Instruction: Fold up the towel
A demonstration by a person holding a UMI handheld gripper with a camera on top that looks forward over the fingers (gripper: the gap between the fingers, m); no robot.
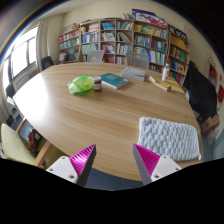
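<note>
A white, textured towel (168, 137) lies folded on the round wooden table (95, 115), to the right and just beyond my right finger. My gripper (113, 160) is open and empty, hovering above the table's near edge. Its pink pads (82, 157) stand wide apart with only bare tabletop between them. The towel is not touched by either finger.
A green bag (81, 85), a small jar (97, 85) and a blue book (113, 80) lie at the table's far side, with more items (160, 80) at the far right. Bookshelves (125, 42) line the back wall. Chairs stand around the table.
</note>
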